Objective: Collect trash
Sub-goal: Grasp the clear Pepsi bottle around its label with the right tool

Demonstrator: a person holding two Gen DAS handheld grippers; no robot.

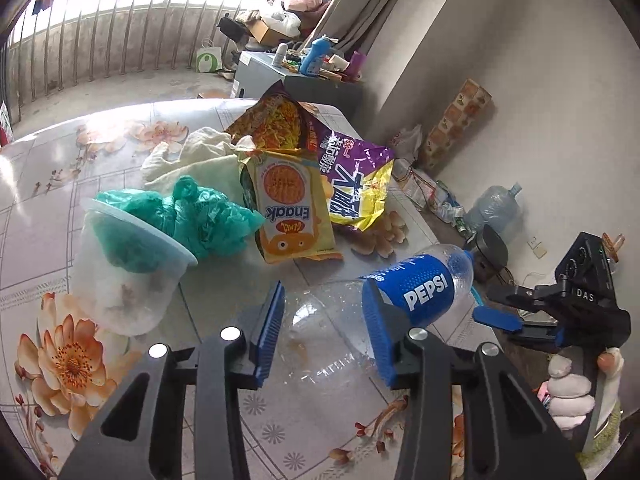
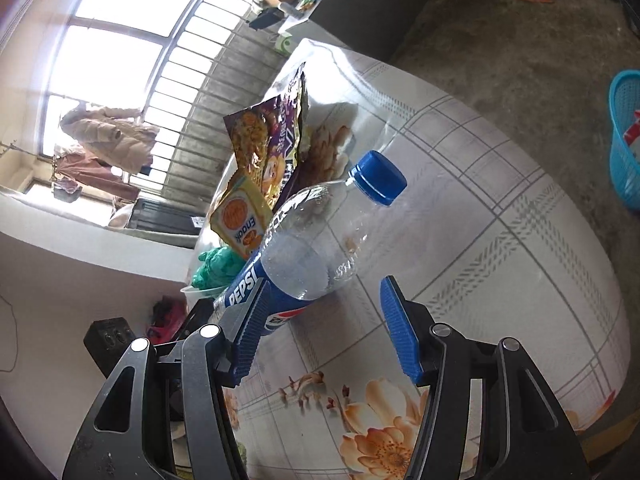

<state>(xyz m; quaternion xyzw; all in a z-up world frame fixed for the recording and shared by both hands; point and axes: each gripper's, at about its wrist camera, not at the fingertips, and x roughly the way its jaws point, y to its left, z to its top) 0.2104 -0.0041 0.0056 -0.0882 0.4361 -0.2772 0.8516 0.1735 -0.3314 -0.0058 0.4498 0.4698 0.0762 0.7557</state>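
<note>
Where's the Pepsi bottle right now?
The Pepsi bottle lies on its side near the table's right edge, between the left claw's fingers, just in front of the yellow Enaak packet.
</note>
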